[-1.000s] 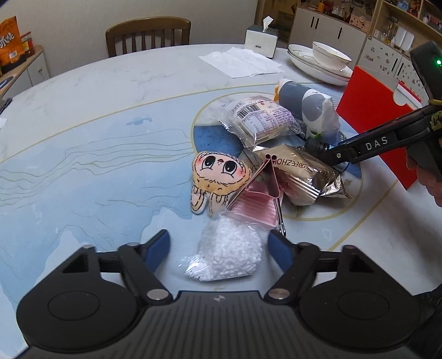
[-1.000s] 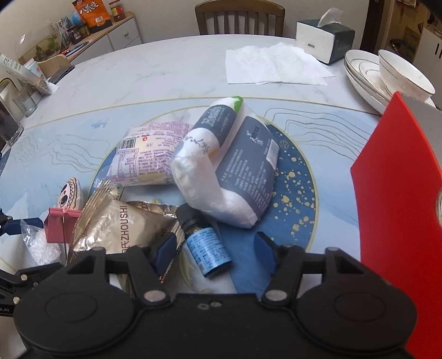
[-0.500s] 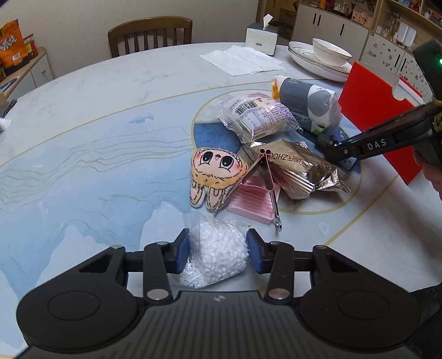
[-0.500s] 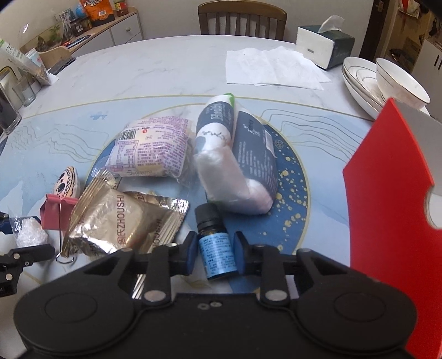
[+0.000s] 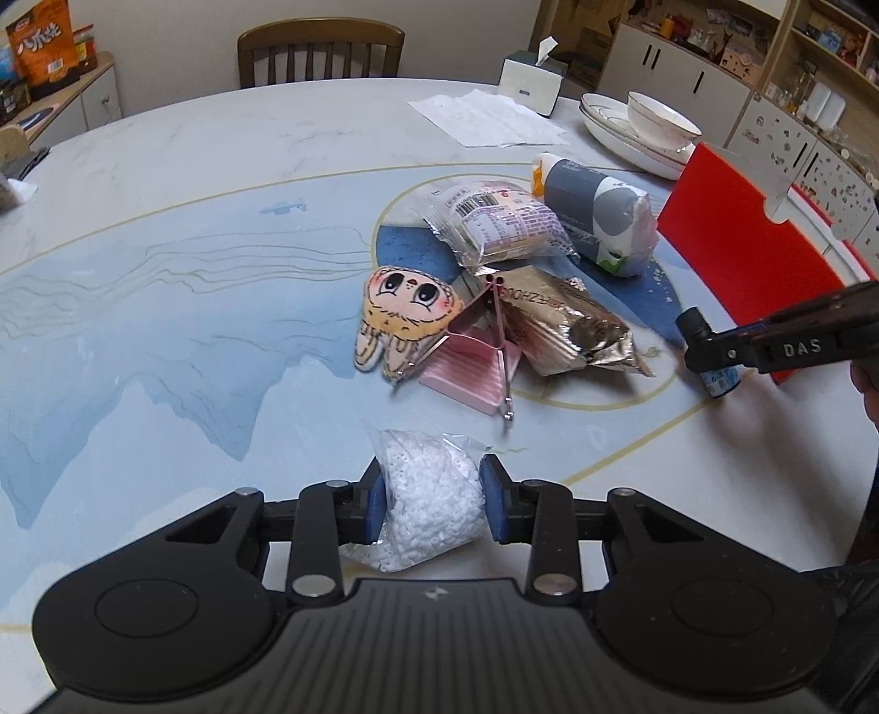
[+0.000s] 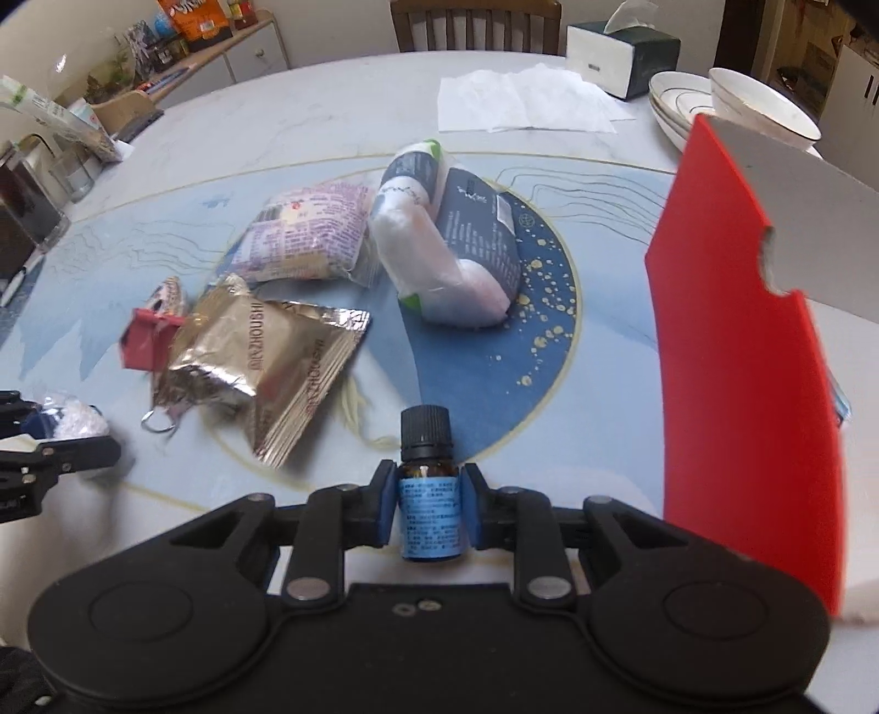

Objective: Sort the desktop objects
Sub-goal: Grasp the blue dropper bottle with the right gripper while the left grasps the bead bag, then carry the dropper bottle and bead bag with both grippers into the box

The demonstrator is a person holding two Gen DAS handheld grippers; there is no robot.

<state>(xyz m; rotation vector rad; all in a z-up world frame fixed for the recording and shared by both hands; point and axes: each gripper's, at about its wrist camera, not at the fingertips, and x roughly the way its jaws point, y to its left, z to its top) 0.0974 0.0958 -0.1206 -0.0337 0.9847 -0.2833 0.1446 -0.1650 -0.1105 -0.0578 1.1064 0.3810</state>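
My left gripper is shut on a clear bag of white beads, held near the table's front. My right gripper is shut on a small brown bottle with a blue label and black cap; the bottle also shows in the left wrist view. On the table lie a cartoon rabbit plush, a pink binder clip, a gold foil snack packet, a purple-printed snack packet and a white and dark-grey wrapped pack.
A red box stands upright at the right. Stacked plates and a bowl, a tissue box and loose paper sheets sit at the back. A wooden chair stands behind the table.
Both grippers closed: the left on the bead bag, the right on the small bottle. Both have pulled back toward the near edge with their objects, away from the pile.
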